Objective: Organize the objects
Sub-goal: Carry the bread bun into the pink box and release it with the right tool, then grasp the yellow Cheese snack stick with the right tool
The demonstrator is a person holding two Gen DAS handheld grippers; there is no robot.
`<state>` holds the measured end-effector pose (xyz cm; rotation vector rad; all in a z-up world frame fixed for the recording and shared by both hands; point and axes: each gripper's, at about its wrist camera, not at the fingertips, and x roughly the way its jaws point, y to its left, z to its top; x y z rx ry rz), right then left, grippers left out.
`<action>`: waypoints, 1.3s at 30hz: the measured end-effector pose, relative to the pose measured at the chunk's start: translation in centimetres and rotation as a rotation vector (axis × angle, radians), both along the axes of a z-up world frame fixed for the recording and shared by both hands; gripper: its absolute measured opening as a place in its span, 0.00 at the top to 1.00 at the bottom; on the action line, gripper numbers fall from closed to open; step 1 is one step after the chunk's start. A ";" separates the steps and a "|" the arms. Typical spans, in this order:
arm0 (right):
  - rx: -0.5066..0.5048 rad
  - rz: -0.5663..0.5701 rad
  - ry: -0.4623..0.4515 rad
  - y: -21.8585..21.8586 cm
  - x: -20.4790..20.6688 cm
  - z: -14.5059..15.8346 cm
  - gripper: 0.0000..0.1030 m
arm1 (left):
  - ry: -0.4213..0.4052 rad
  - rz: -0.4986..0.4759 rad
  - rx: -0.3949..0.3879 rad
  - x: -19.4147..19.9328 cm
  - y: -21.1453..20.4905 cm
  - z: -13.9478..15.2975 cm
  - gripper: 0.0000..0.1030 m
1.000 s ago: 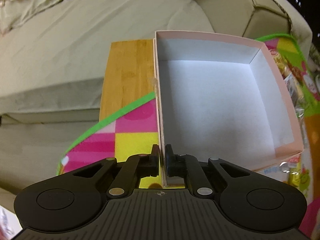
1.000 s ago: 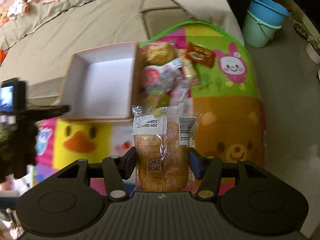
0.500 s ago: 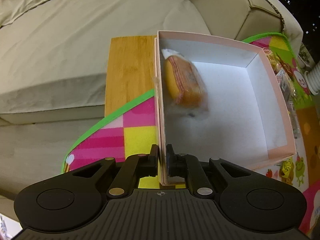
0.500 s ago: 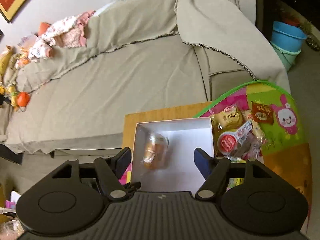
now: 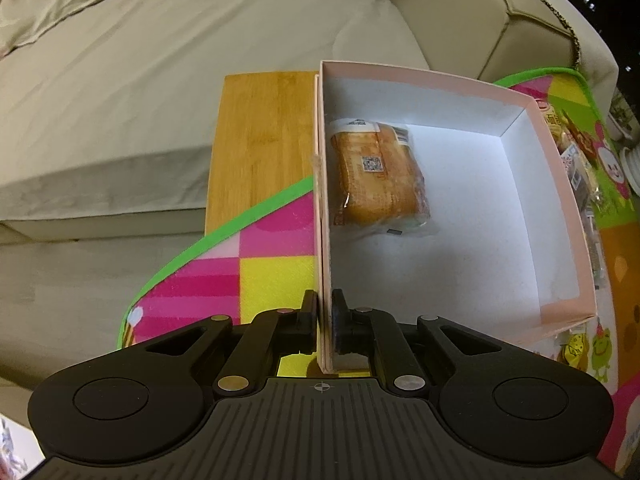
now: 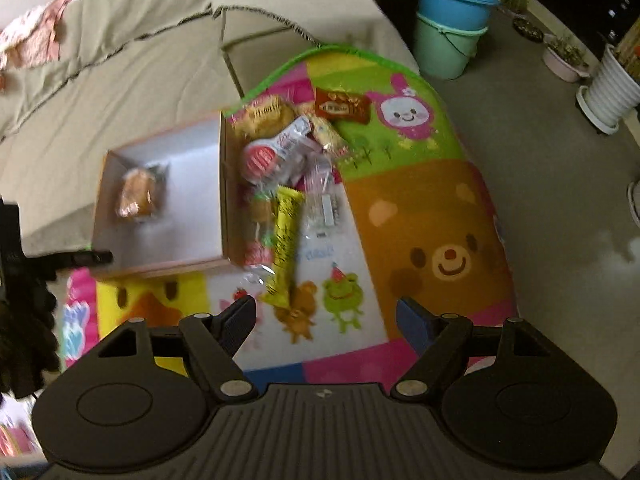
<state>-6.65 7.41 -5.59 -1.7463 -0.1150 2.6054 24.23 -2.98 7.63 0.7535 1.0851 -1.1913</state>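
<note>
A pink open box (image 5: 520, 98) with a white inside sits on a colourful cartoon mat (image 5: 276, 268). My left gripper (image 5: 324, 320) is shut on the box's near left wall. A wrapped bread packet (image 5: 378, 174) lies inside the box at its far left; it also shows in the right wrist view (image 6: 138, 196). My right gripper (image 6: 326, 316) is open and empty above the mat. A pile of snack packets (image 6: 280, 152) lies right of the box (image 6: 160, 268), with a yellow wrapped bar (image 6: 285, 236) nearest my right gripper.
A beige sofa (image 5: 120, 80) runs behind the mat. A bamboo board (image 5: 260, 136) sticks out under the mat on the left of the box. Two stacked buckets (image 6: 450, 28) and potted plants (image 6: 608, 92) stand on the floor at the right.
My right gripper let go of the bread packet into the box, opened, and swung back right over the snack pile. My left gripper kept its hold on the box wall.
</note>
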 end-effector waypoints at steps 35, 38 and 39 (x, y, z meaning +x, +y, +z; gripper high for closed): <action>0.029 0.321 0.010 2.9 -7.4 -10.8 0.67 | -0.075 -0.120 0.006 -1.6 0.7 0.8 0.92; 0.107 0.315 0.033 1.2 -8.9 -11.4 0.66 | -0.074 -0.162 0.005 -1.6 0.7 0.8 0.92; 0.138 0.296 0.030 0.8 -9.6 -11.9 0.66 | -0.074 -0.170 0.005 -1.6 0.7 0.9 0.92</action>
